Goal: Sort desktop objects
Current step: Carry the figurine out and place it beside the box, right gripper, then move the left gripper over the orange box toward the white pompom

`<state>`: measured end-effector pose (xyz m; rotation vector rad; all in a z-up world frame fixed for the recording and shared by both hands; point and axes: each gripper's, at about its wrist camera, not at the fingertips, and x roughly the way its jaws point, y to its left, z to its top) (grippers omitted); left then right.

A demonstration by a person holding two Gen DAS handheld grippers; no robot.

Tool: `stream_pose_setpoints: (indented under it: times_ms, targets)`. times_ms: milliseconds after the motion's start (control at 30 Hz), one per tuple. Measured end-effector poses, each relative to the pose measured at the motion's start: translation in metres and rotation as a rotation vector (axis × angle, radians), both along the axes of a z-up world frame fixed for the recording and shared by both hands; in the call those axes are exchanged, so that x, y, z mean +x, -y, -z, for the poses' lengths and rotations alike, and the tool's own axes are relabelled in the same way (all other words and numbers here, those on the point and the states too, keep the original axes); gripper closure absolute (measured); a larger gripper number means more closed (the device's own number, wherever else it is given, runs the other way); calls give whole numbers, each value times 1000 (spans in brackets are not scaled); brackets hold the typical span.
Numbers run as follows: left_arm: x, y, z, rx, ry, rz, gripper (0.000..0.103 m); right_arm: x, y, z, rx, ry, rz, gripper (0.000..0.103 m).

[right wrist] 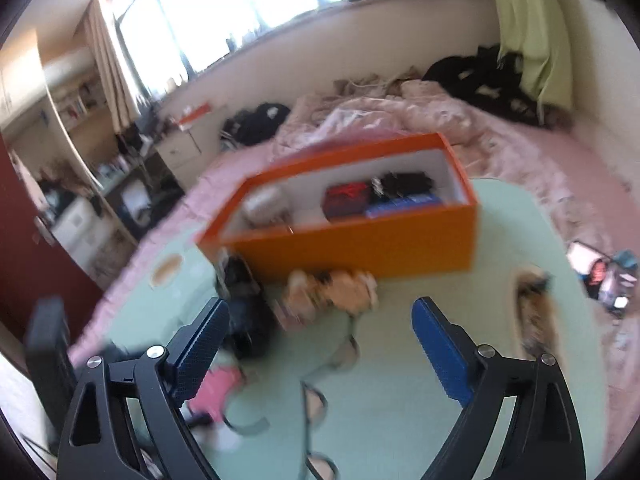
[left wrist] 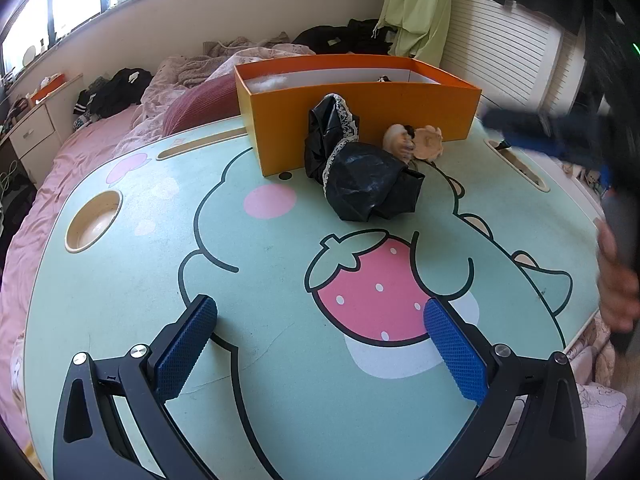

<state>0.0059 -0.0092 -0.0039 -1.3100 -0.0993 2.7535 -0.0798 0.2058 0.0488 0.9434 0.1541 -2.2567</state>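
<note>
Blue textured pads (left wrist: pixel 184 348) of my left gripper (left wrist: pixel 320 344) sit lowest in the left wrist view, spread wide with nothing between them, hovering over the strawberry (left wrist: pixel 372 284) printed on the mint-green lap table (left wrist: pixel 132 280). My right gripper (right wrist: pixel 320 344) is likewise spread and empty; its view is blurred, so I judge it is mid-swing, and from the left camera it shows only as a dark smear (left wrist: pixel 560 136) at the right edge above my hand (left wrist: pixel 616 280). Sorting looks partly done: the orange box (right wrist: pixel 360 248) at the far side of the table already holds a red bundle (right wrist: pixel 346 200), dark folded items (right wrist: pixel 404 184) and something pale (right wrist: pixel 264 204) at its left end. Two things remain on the tabletop, both against the box's near wall: a crumpled black garment with white lace trim (left wrist: pixel 356 176), and just to its right a small peach-and-cream soft item (left wrist: pixel 416 140), touching or nearly touching it; I cannot tell what it is. Both lie well ahead of my left fingers, beyond the strawberry, slightly right of centre. From the right camera the peach item (right wrist: pixel 336 288) sits ahead, between the finger lines, the garment (right wrist: pixel 248 312) just off my left pad. My guess is the next step is a reach forward and down to pinch one piece and lift it clear of the box wall, without dragging the other along.
</note>
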Motion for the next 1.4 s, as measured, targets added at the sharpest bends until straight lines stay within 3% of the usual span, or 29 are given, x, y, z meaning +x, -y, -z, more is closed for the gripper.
stream_pose_setpoints:
  times_ms: [267, 333, 1000, 1067, 1167, 1267, 1333, 1400]
  targets:
    - [0, 0, 0, 2, 0, 1, 0, 33, -17, 34, 181, -43, 119, 9]
    - [0, -1, 0, -1, -1, 1, 0, 39, -13, 44, 251, -99, 137, 0]
    - [-2, 2, -2, 0, 7, 3, 0, 52, -15, 46, 225, -138, 133, 0]
    - [-4, 4, -11, -21, -20, -4, 0, 53, -15, 46, 225, -139, 132, 0]
    - [-18, 16, -52, -16, -113, -18, 1, 53, -13, 46, 230, -148, 131, 0]
    - [-50, 30, -92, -9, -153, 5, 10, 53, -13, 46, 230, -149, 131, 0]
    - [-82, 36, -108, -47, -135, 7, 30, 53, -13, 46, 230, -149, 131, 0]
    - [-124, 40, -111, -62, -69, 29, 43, 54, -13, 46, 230, -150, 130, 0]
